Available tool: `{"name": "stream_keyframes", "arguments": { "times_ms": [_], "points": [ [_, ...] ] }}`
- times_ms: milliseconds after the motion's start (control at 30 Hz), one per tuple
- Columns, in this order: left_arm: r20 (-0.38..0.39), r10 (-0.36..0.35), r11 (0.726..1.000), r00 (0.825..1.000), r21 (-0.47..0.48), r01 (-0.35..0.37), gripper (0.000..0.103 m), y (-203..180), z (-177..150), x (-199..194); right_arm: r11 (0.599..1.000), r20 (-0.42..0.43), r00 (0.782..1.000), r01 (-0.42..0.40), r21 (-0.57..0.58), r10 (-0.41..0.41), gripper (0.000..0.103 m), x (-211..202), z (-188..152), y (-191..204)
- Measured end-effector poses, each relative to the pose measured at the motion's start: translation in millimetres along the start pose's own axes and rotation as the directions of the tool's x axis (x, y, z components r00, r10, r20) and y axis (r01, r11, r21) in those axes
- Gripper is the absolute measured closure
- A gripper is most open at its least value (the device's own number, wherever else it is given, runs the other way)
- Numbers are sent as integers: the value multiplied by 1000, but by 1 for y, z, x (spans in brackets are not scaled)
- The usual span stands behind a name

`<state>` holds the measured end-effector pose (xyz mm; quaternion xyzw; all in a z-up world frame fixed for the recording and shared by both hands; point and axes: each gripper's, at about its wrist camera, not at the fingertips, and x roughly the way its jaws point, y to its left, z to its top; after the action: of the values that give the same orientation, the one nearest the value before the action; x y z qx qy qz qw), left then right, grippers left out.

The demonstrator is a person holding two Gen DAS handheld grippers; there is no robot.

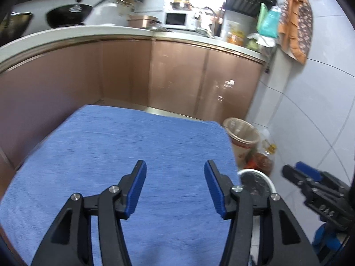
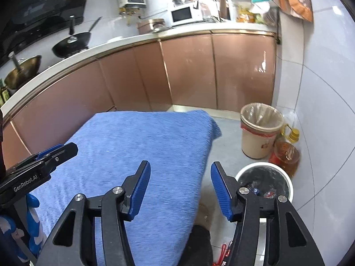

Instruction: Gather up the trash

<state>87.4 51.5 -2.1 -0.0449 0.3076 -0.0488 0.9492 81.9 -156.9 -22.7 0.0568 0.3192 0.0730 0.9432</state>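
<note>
Right wrist view: the right gripper (image 2: pixel 180 182) hangs released and empty above the blue cloth (image 2: pixel 142 146); the left gripper (image 1: pixel 175 182) is likewise spread, holding nothing. The trash (image 2: pixel 266 191), small crumpled scraps, lies inside the white bin (image 2: pixel 288 178) beside the cloth. Probably light and soft; pinch a raised fold.

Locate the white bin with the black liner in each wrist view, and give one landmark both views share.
Left wrist: the white bin sits at lower right, mostly hidden behind the left claw, beside the blue cloth's edge.
Right wrist: the white bin sits at lower right, on the floor, just past the right claw.
Shared landmark: the beige bin standing behind it.
</note>
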Motion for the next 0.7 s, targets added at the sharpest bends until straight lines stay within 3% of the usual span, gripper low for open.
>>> {"name": "stream_keyframes", "arguments": {
  "times_ms": [233, 433, 700],
  "points": [
    [74, 139, 990, 988, -31, -137, 35, 39, -4, -34, 999, 88, 996, 17, -51, -13, 33, -30, 1, 39],
    [124, 206, 978, 971, -68, -198, 32, 56, -8, -55, 996, 140, 990, 43, -75, -32, 19, -45, 2, 60],
    [208, 271, 963, 940, -57, -265, 28, 53, -12, -85, 989, 220, 972, 104, -106, -78, 11, -66, -1, 80]
  ]
}}
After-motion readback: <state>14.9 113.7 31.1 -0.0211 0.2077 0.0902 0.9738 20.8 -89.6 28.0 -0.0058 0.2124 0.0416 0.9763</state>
